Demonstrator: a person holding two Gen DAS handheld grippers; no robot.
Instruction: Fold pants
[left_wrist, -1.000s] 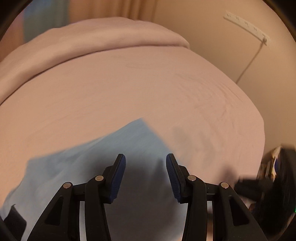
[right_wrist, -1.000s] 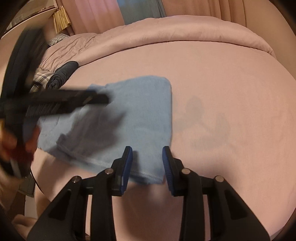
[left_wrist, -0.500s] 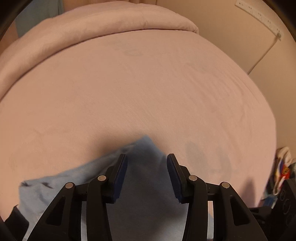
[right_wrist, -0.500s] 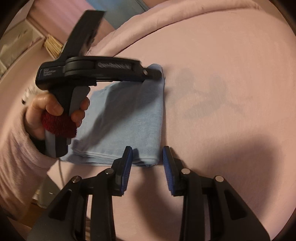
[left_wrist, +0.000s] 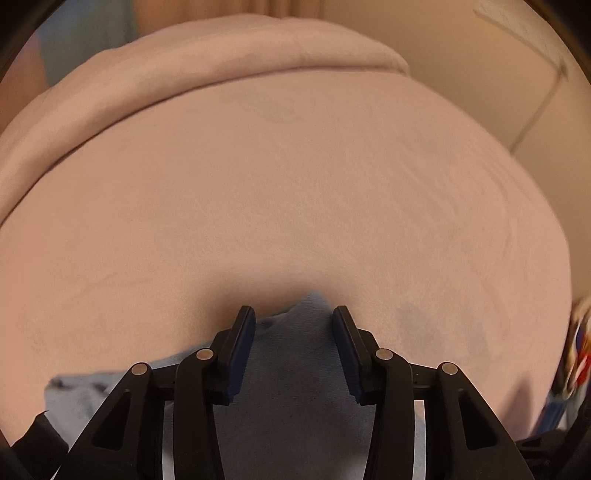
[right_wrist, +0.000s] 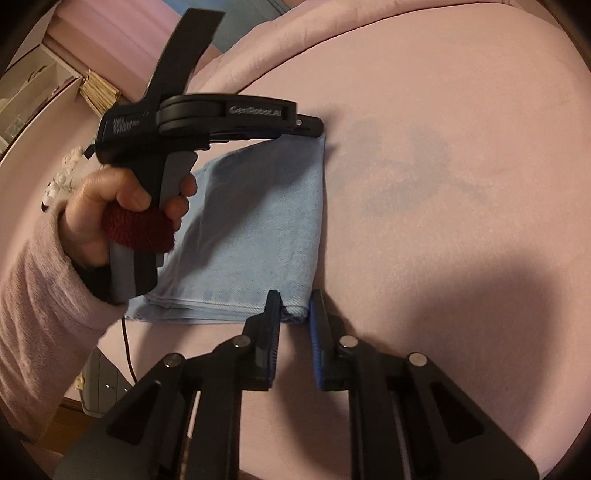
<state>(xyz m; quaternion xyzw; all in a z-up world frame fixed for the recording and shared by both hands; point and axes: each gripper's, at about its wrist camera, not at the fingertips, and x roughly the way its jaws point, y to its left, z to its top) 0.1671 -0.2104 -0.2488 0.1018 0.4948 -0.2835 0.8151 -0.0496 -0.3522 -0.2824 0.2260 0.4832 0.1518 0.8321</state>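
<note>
pants (right_wrist: 258, 229) folded (on bed (right_wrist: 461, 129)) | right gripper (right_wrist: 293, 321) jaws closing at corner

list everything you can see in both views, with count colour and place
pants: one, light blue, folded flat on the bed
bed cover: one, pink, under everything
rolled blanket: one, pink, far edge of the bed
left gripper: one, black, jaws apart over the pants' far corner
right gripper: one, black, jaws closing at the pants' near corner
hand: one, holding the left gripper's handle
sleeve: one, pale pink, left of the pants
</note>
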